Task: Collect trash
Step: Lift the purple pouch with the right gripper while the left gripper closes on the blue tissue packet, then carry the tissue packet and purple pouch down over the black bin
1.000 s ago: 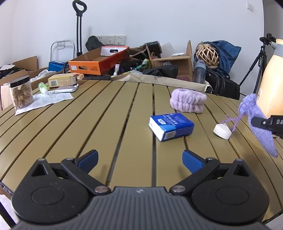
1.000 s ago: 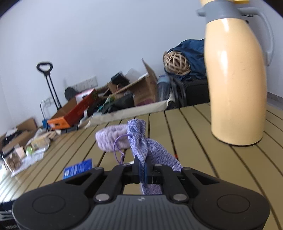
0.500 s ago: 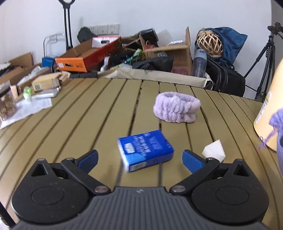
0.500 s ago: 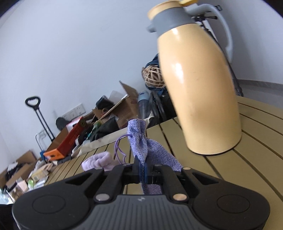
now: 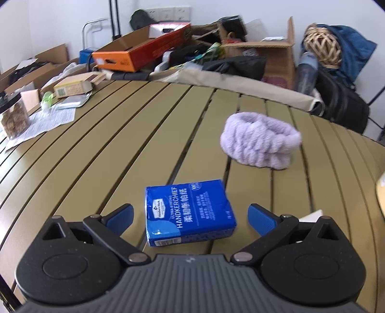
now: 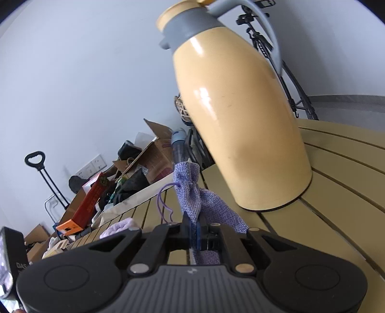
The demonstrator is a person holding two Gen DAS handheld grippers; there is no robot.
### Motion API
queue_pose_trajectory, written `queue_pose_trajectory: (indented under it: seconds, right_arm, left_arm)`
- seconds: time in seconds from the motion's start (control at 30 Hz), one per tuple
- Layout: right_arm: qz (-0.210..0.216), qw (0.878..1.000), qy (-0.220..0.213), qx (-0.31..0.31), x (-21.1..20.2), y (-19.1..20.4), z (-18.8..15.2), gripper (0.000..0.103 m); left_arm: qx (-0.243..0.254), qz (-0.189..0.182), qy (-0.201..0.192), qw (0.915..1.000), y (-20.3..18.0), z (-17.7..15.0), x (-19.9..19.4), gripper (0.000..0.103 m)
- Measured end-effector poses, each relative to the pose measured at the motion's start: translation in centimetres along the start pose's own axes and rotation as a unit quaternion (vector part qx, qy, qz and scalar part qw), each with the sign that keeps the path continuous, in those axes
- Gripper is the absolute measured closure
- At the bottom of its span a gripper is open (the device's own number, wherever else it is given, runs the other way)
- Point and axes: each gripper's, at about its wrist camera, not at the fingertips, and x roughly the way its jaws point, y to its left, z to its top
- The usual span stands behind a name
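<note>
While the left gripper (image 5: 190, 216) stands spread, the blue tissue pack (image 5: 189, 211) lies on the slatted table (image 5: 120, 149) between its fingers, untouched. Right gripper (image 6: 193, 231) is pinched on a purple drawstring pouch (image 6: 192, 192), beside the yellow jug (image 6: 238, 115).

Walls: plain white wall (image 5: 60, 21), evenly lit, with white sockets (image 5: 168, 10) high at the back.
Worktop: olive-tan slatted worktop (image 5: 115, 144) with dark grooves between the planks.
Behind the worktop: open cardboard boxes (image 5: 272, 48), an orange box (image 5: 134, 54), a dark backpack (image 5: 341, 101), a woven rattan ball (image 5: 321, 47) on blue cloth.
Right side: black tripod (image 6: 264, 48) against the wall.
Floor: grey strip (image 6: 349, 103) beyond the worktop edge.
</note>
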Motion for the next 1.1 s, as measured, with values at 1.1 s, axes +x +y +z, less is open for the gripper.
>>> queue_pose_trajectory:
  seconds: [1.1]
  right_arm:
    - [0.036, 0.999, 0.010, -0.017, -2.4, 2.0, -0.1, 0.099]
  left_arm:
    - [0.026, -0.015, -0.035, 0.9989, 2.3, -1.0, -5.9, 0.029]
